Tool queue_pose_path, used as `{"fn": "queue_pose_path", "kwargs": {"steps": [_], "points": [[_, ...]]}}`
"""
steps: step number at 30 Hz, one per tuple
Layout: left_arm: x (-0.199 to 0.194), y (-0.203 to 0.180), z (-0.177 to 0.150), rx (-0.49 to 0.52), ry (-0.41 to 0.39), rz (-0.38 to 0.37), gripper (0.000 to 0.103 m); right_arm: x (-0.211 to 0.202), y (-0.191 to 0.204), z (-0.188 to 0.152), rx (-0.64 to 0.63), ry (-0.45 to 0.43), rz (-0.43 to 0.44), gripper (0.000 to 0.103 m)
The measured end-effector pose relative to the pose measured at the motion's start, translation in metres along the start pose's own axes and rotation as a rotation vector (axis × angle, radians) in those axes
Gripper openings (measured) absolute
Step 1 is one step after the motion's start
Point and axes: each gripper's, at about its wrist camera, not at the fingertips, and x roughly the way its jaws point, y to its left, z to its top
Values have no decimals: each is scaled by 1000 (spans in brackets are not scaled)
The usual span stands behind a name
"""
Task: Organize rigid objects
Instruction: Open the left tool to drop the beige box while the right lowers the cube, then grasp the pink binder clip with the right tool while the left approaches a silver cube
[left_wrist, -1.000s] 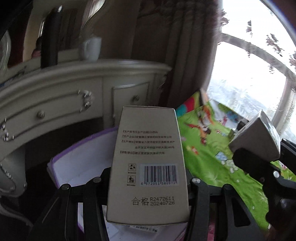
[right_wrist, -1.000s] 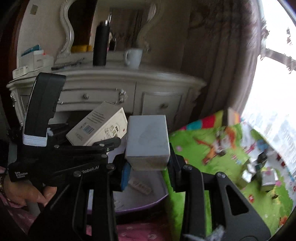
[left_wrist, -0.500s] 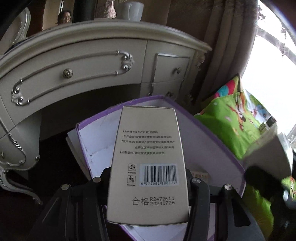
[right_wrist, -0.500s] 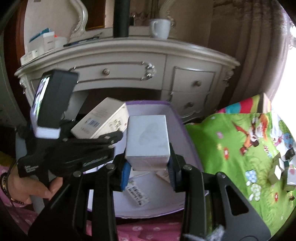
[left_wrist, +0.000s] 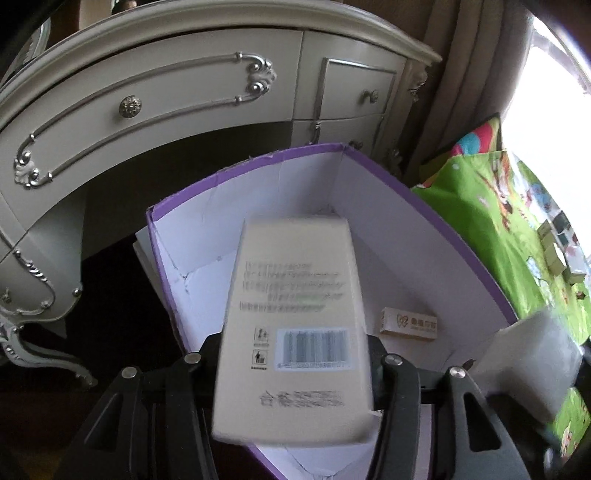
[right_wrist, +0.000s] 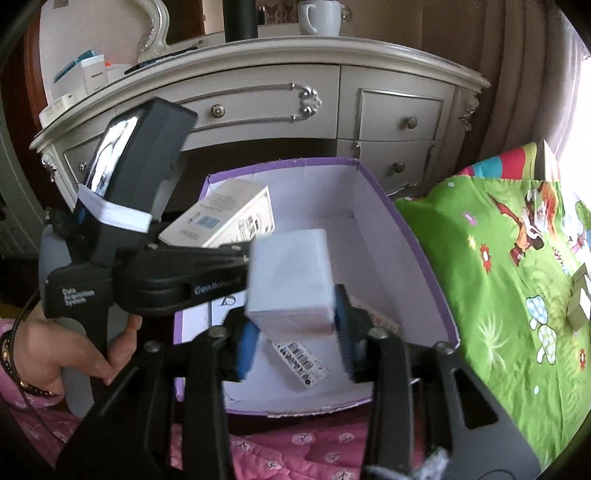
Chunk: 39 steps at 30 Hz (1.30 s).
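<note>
My left gripper (left_wrist: 291, 354) is shut on a tall beige carton (left_wrist: 295, 332) with a barcode, held over the open purple-edged box (left_wrist: 424, 206). It also shows in the right wrist view (right_wrist: 225, 218). My right gripper (right_wrist: 295, 332) is shut on a small white box (right_wrist: 291, 273), held above the purple box's (right_wrist: 406, 229) near half. Inside the box lie a small flat packet (left_wrist: 410, 325) and a labelled packet (right_wrist: 301, 358).
A cream dresser (left_wrist: 184, 92) with drawers stands right behind the box. A green play mat (right_wrist: 517, 277) with several small boxes (left_wrist: 554, 251) lies to the right. A pink cover (right_wrist: 295, 443) lies in front. A mug (right_wrist: 319, 16) stands on the dresser.
Both grippers have moved forward and down over the purple box, each still holding its carton. The box interior now fills more of both views.
</note>
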Motion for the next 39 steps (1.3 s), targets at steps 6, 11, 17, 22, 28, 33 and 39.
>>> {"fn": "queue_pose_path", "kwargs": {"steps": [6, 11, 17, 22, 28, 33, 39], "points": [[-12, -17, 5, -5, -17, 36, 84, -30, -22, -2, 72, -98, -28, 74], [-16, -66, 3, 77, 16, -38, 85, -58, -69, -20, 196, -149, -102, 81], [-20, -188, -14, 405, 38, -221, 85, -100, -160, -80, 503, -156, -264, 82], [-2, -297, -28, 591, 44, -394, 85, -153, -235, -152, 780, -173, -463, 82], [40, -379, -22, 640, 11, -379, 85, -197, -312, -214, 922, -84, -635, 82], [55, -407, -17, 659, -27, -358, 88, -202, -379, -240, 992, -9, -692, 82], [63, -410, -13, 662, -10, -357, 103, -172, -439, -231, 856, 98, -718, 85]]}}
